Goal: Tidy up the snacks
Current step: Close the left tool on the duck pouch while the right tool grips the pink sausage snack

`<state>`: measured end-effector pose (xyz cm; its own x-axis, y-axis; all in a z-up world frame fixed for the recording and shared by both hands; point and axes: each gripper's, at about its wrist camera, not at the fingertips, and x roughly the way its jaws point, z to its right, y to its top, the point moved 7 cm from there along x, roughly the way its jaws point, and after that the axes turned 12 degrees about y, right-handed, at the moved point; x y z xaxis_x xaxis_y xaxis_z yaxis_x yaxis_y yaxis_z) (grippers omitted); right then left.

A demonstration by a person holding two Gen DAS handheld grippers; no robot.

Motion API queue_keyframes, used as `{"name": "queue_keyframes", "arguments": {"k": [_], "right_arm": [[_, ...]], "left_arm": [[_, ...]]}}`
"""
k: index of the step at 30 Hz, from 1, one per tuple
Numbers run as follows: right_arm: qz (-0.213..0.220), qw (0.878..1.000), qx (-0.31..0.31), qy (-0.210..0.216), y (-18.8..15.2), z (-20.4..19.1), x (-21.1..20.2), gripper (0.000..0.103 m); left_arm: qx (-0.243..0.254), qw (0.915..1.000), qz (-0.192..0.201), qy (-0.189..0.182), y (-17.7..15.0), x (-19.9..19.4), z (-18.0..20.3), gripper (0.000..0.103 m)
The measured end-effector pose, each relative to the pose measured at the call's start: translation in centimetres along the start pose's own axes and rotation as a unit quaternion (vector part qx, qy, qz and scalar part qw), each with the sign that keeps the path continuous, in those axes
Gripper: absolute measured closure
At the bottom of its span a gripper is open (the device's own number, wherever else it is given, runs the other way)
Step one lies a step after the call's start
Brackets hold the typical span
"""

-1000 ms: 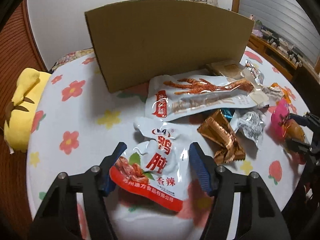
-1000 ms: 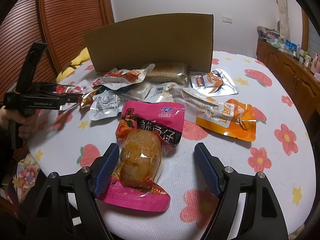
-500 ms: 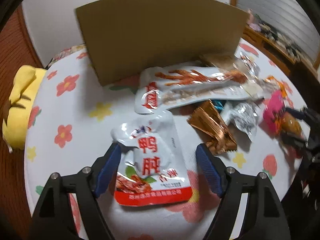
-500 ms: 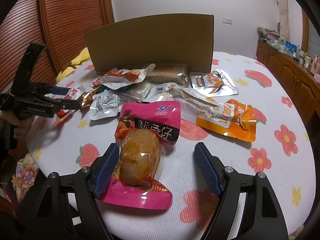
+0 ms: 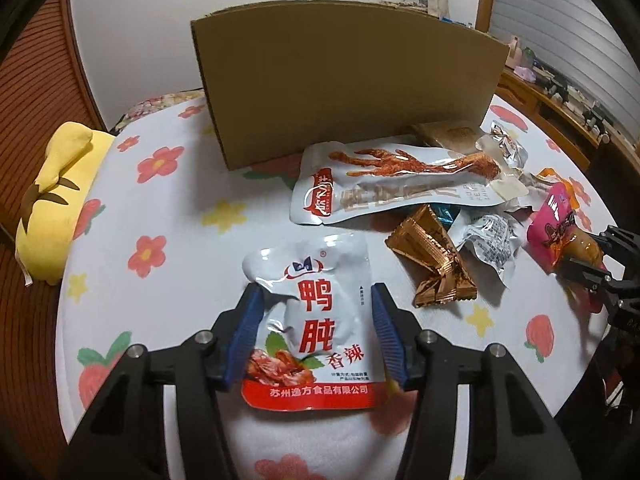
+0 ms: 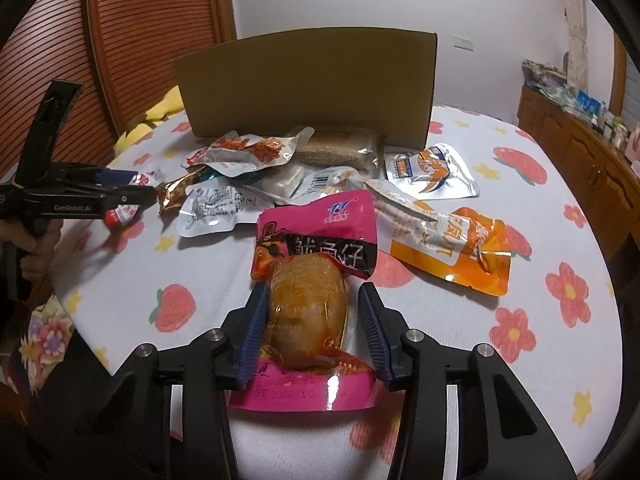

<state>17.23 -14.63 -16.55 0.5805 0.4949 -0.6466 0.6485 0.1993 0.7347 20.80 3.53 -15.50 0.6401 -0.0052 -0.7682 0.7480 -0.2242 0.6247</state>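
Note:
My left gripper (image 5: pixel 316 300) is closed in on a white and red duck snack pouch (image 5: pixel 312 320), with both blue fingers against its sides. My right gripper (image 6: pixel 310 300) is closed in on a pink pouch with a brown egg-shaped snack (image 6: pixel 316 280), fingers at its sides. Both pouches lie on the flowered tablecloth (image 5: pixel 168 216). A tall brown cardboard box (image 5: pixel 344 80) stands at the back; it also shows in the right wrist view (image 6: pixel 308 84). The left gripper shows at the left edge of the right wrist view (image 6: pixel 132 196).
A pile of snacks lies before the box: a chicken-foot pouch (image 5: pixel 400 176), a bronze wrapper (image 5: pixel 432 256), a silver packet (image 6: pixel 216 208), an orange pouch (image 6: pixel 460 248), a white and orange pouch (image 6: pixel 428 172). A yellow plush (image 5: pixel 52 200) sits at the table's left edge.
Both grippers have narrowed from wide open onto their pouches. The left gripper shifted over the duck pouch, which now sits squarely between its fingers.

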Motion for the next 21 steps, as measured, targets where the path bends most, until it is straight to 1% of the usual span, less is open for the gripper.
{"name": "queue_keyframes", "arguments": {"k": [4,11,21], "right_arm": [[0.004,1.000,0.005,0.006,0.3,0.3,-0.2,0.061],[0.017,1.000,-0.005,0.003,1.2,0.3,-1.2,0.062],[0.037,0.999,-0.019,0.003,3.3,0.1,-2.5,0.062]], "left_arm": [[-0.016,0.9998,0.015,0.000,0.1,-0.6,-0.2,0.049],[-0.027,0.9991,0.033,0.007,0.6,-1.0,-0.3,0.051],[-0.052,0.9959,0.073,0.001,2.0,-3.1,-0.8,0.052]]}}
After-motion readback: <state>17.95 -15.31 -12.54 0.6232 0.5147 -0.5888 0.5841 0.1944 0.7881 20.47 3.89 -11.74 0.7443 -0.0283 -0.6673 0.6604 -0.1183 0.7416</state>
